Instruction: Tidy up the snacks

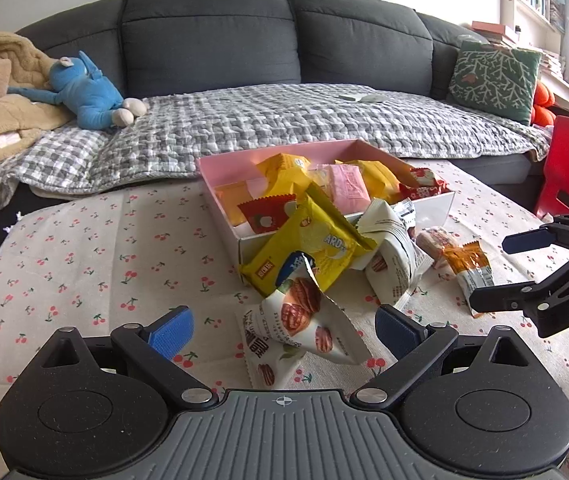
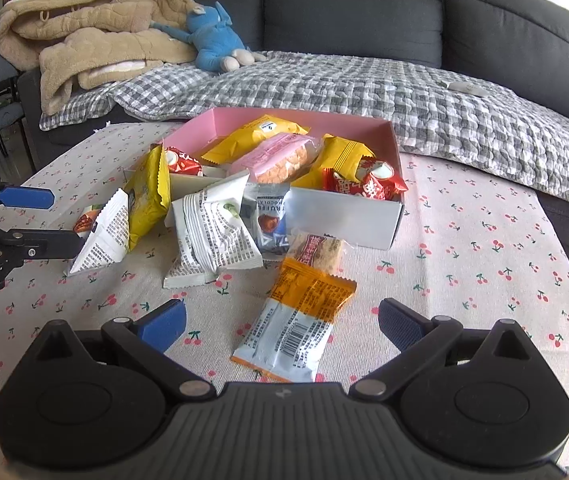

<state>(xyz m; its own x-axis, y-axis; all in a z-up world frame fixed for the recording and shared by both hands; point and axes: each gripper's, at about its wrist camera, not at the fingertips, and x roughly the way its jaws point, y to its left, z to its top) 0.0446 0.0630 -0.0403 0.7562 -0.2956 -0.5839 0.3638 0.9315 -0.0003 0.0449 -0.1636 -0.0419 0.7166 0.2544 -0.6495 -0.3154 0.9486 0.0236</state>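
Pick-up step, nothing gripped. Left gripper (image 1: 282,330) fingers spread, nut packet (image 1: 304,328) between them. Right gripper (image 2: 282,322) fingers spread, orange-white packet (image 2: 296,328) between. Pink box (image 2: 394,140) ahead, part-filled. Next: close, lift, drop into box.
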